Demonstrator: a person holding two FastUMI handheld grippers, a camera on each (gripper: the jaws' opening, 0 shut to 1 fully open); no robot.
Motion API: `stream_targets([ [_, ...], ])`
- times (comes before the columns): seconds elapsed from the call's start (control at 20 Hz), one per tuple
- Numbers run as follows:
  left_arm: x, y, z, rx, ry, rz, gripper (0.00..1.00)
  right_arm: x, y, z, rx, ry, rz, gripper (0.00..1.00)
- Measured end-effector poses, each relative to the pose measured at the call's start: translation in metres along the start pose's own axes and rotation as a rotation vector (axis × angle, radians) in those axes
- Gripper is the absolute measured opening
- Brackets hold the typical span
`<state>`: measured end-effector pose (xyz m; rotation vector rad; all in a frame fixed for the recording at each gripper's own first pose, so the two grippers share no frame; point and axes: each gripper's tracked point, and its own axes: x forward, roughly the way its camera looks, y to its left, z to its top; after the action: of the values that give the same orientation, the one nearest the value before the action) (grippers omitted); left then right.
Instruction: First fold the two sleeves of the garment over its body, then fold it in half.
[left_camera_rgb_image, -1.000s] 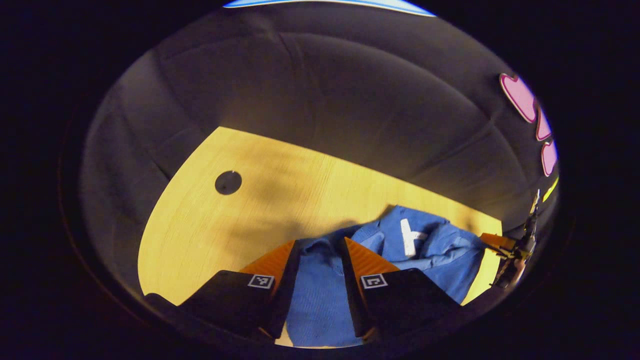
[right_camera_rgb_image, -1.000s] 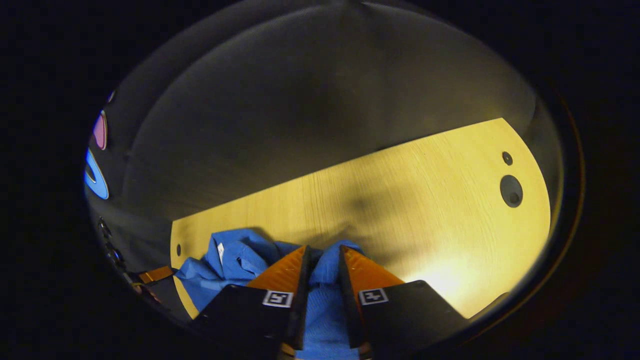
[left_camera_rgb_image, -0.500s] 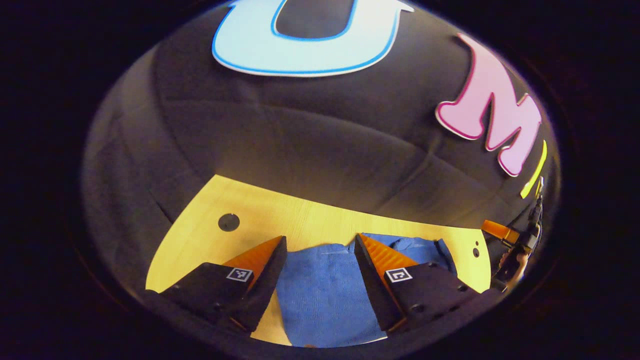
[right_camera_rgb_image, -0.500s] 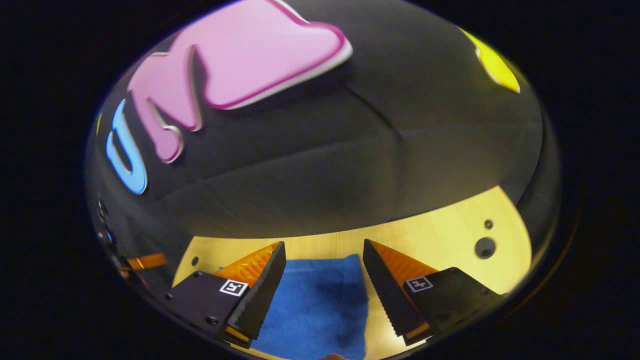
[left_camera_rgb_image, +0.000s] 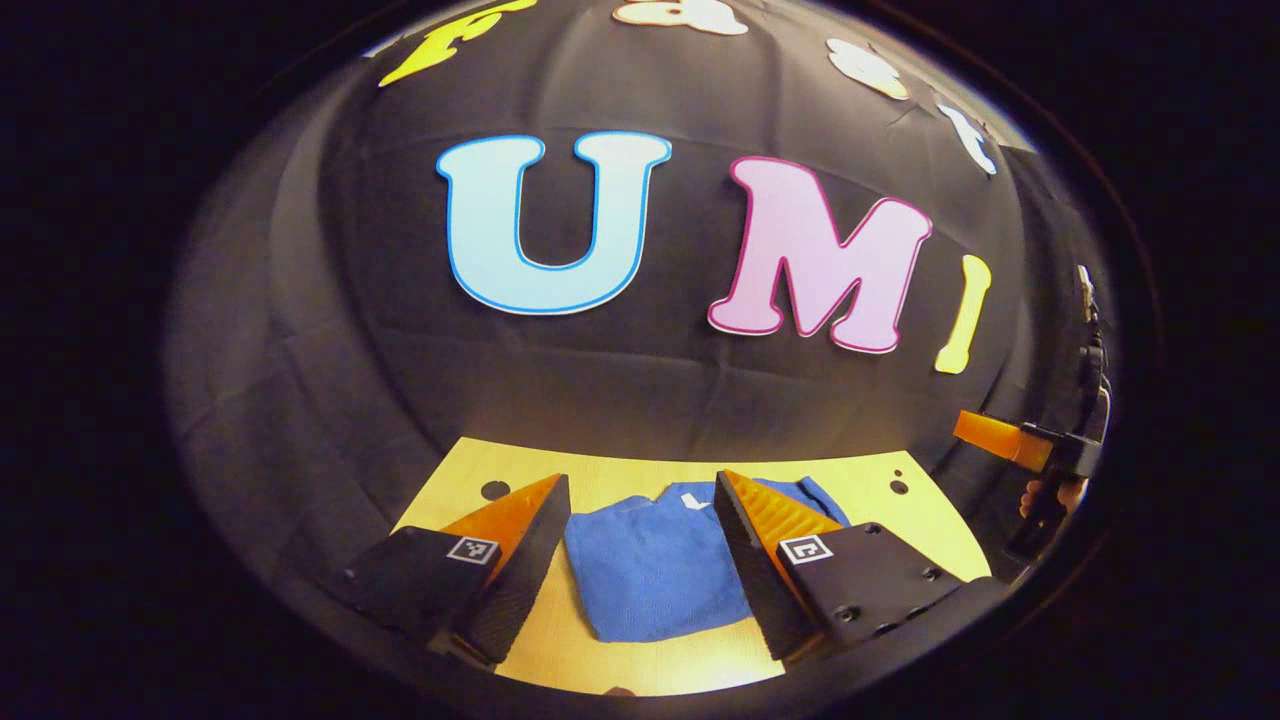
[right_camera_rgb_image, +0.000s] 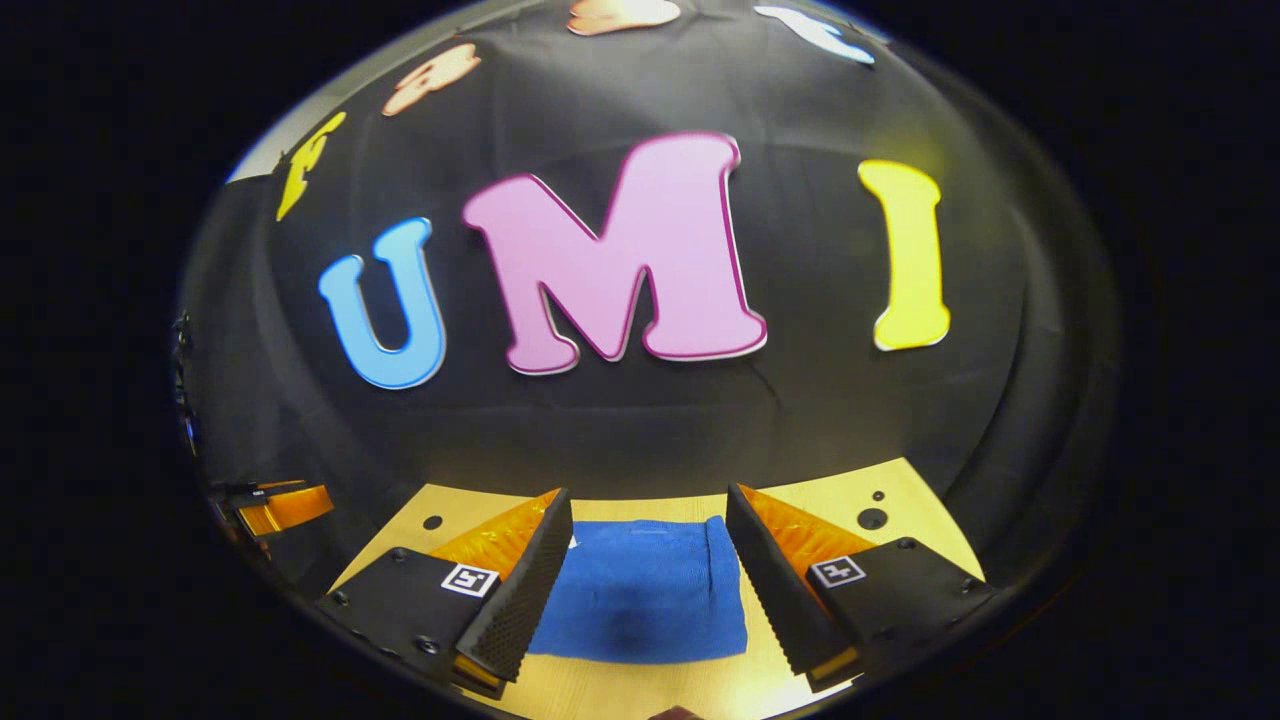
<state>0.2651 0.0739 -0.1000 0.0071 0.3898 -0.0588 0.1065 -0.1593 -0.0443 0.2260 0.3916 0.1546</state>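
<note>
The blue garment (left_camera_rgb_image: 655, 570) lies folded into a compact rectangle on the yellow wooden table (left_camera_rgb_image: 650, 665), with a small white tag near its far edge. My left gripper (left_camera_rgb_image: 640, 490) is open and raised above it, holding nothing. In the right gripper view the garment (right_camera_rgb_image: 640, 590) lies flat between and beyond the fingers, and my right gripper (right_camera_rgb_image: 648, 500) is open and lifted clear of the cloth. At the far right of the left gripper view, the right gripper (left_camera_rgb_image: 1000, 440) shows with a hand on it. The left gripper's fingers (right_camera_rgb_image: 285, 508) show at the left edge of the right gripper view.
The black cloth wall (left_camera_rgb_image: 640, 380) stands close behind the table's far edge. A round hole (left_camera_rgb_image: 495, 490) is in the table at the left and another hole (right_camera_rgb_image: 872, 519) at the right. Bare wood (right_camera_rgb_image: 640, 685) lies in front of the garment.
A second ago both grippers were shut on the blue cloth low over the table. They have opened, let go and lifted back; the garment now lies flat and folded.
</note>
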Motion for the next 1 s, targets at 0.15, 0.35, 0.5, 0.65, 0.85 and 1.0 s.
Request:
stream_targets([
  [0.15,-0.072,-0.008,0.001,0.031,-0.1,-0.028,0.84,-0.078,0.025,0.011,-0.037,-0.087,-0.033,0.97],
  [0.35,-0.14,-0.018,-0.007,0.074,-0.213,-0.051,0.82,-0.166,0.06,0.001,-0.023,-0.148,-0.024,0.96],
  [0.5,-0.175,-0.024,-0.019,0.088,-0.215,-0.066,0.82,-0.212,0.062,-0.01,-0.002,-0.158,-0.066,0.96],
  [0.65,-0.196,-0.031,-0.026,0.096,-0.219,-0.076,0.82,-0.238,0.059,-0.011,-0.029,-0.187,-0.113,0.96],
  [0.85,-0.21,-0.037,-0.031,0.11,-0.219,-0.081,0.82,-0.247,0.061,-0.005,-0.052,-0.19,-0.112,0.96],
  [1.0,-0.209,-0.03,-0.033,0.085,-0.206,-0.074,0.82,-0.254,0.062,0.008,-0.065,-0.222,-0.113,0.96],
])
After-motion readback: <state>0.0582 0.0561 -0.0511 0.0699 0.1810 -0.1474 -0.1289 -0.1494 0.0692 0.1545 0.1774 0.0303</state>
